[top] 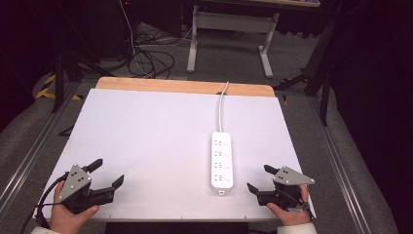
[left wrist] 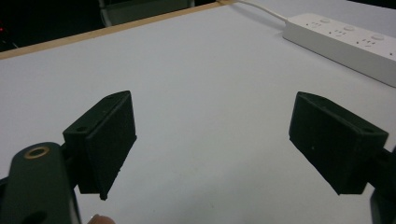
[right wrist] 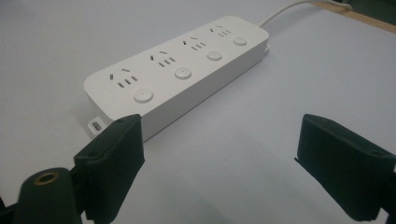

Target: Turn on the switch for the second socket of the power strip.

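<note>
The left gripper (top: 108, 173) is being held wide open at the near left corner of the table (top: 146, 126), its jaws spread far apart with nothing between them. In the left gripper view the same gripper (left wrist: 212, 149) is being shown with only bare white surface lying between its two black pads (left wrist: 112, 140). The right gripper (top: 259, 178) is being held at the near right corner, likewise spread wide and gripping nothing. In the right gripper view that gripper (right wrist: 219, 163) is being shown with its jaws apart over bare table, its left jaw standing in front of the near end of the power strip (right wrist: 180, 70); whether they are touching cannot be told. Each gripper is being grasped from the near edge by a hand: the left hand (top: 68, 217) and the right hand (top: 287, 212).

The power strip (top: 221, 160) is being shown lying flat on the right half of the table, lengthwise from near to far, just left of the right gripper and well apart from the left one. Four sockets, each with a round button, are being presented upward. Its white cable (top: 221, 109) is being led from the far end toward the far wooden edge (top: 185, 86) of the table.
</note>
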`<move>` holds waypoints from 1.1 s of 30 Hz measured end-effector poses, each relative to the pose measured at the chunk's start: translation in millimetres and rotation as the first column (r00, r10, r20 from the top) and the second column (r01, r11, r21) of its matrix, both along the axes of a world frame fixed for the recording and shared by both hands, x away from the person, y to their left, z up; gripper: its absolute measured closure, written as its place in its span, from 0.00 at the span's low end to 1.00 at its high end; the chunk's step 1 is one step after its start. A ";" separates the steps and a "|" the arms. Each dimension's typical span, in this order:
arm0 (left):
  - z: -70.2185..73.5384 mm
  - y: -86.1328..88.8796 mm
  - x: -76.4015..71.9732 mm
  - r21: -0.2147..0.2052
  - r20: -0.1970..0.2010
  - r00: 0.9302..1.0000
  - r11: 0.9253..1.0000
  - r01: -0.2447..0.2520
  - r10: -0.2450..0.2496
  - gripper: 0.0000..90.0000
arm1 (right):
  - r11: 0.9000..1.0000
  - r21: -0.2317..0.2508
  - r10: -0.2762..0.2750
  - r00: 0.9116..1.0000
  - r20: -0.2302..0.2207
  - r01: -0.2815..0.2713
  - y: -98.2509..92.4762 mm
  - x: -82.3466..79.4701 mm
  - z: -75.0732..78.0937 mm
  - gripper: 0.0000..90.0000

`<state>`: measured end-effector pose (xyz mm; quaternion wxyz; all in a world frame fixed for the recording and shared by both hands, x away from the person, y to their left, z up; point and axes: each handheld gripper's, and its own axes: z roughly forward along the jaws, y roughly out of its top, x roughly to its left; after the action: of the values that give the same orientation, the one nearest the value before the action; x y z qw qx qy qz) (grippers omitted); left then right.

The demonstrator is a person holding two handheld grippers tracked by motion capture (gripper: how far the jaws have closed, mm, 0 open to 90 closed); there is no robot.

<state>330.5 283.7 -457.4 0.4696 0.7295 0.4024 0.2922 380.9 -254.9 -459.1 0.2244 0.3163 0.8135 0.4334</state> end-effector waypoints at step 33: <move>0.7 -0.2 -0.6 0.005 -0.008 1.000 1.000 -0.005 0.005 0.17 | 0.999 -0.010 0.036 0.999 0.007 -0.036 41.1 36.5 43.6 0.27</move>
<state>329.9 283.5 -456.6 0.4654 0.7310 0.4052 0.2913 417.4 -213.8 -415.6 0.2212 0.2989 0.8204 0.4344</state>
